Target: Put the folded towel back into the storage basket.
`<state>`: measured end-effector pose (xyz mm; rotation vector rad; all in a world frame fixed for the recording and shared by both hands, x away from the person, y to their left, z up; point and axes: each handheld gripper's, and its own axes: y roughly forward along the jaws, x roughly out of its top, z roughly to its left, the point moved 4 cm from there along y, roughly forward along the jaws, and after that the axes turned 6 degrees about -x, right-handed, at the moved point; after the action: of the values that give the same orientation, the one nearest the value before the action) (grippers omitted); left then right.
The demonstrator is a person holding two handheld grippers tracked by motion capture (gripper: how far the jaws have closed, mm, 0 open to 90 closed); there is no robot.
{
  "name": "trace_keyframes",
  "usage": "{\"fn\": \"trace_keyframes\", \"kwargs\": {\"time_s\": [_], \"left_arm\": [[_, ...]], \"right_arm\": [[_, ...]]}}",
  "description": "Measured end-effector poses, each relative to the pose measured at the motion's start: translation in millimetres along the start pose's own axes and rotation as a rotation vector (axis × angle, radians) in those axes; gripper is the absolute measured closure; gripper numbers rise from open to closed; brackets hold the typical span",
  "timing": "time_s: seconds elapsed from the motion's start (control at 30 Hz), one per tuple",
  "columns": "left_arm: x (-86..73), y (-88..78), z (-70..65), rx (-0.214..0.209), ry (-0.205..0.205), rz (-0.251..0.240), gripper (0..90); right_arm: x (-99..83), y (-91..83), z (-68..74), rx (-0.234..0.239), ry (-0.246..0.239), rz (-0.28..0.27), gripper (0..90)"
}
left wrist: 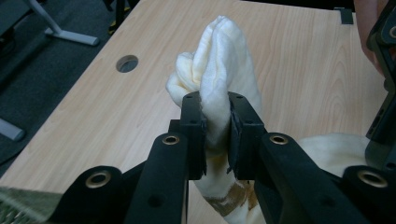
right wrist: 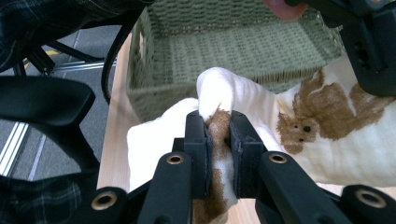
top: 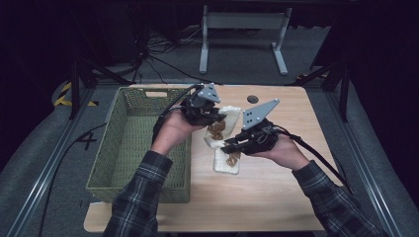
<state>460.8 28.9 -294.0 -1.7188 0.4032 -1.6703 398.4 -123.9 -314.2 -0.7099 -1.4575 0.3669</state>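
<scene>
Premises present as a laboratory or recording studio, not a home. A light wooden table [top: 276,182] with a cable hole [top: 253,98] stands on grey carpet, flanked by metal rails [top: 44,168]. Black drapes close off the surroundings. Loose cables [top: 148,59] run across the floor, yellow-black hazard tape [top: 63,95] marks one spot, and a grey metal desk frame [top: 242,34] stands behind.

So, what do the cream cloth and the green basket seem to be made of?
The cream cloth looks like soft terry or fleece fabric: its surface is fuzzy, it bunches in folds, and a brown animal print is on it. The green basket seems woven from cord or plastic rattan, matte, with visible plaited rows.
</scene>
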Motion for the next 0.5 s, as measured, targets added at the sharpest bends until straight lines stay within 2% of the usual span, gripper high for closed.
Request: {"fn": "trace_keyframes", "kwargs": {"time_s": [0.03,0.07,0.1,0.27,0.43,0.5], "left_arm": [[-3.2,-8.1,3.4,0.007,-0.001,-0.003,78.7],[-3.2,-8.1,3.4,0.007,-0.001,-0.003,78.7],[-6.2,-14.7,6.6,0.015,0.004,-0.005,78.7],[-22.8,-36.7,16.2,0.037,-0.005,-0.011,78.7],[-38.5,-52.5,20.7,0.053,-0.009,-0.013,78.7],[-45.5,-57.4,21.3,0.054,-0.02,-0.029,78.7]], "right_arm": [[10.8,4.6,0.0,0.006,-0.005,-0.008,80.1],[10.8,4.6,0.0,0.006,-0.005,-0.008,80.1],[14.7,6.2,0.0,0.008,-0.009,-0.009,80.1],[46.3,24.5,1.5,0.011,-0.031,-0.012,80.1],[60.1,42.5,2.1,0.027,-0.034,-0.016,80.1],[66.4,51.5,3.8,0.043,-0.028,-0.016,80.1]]}}
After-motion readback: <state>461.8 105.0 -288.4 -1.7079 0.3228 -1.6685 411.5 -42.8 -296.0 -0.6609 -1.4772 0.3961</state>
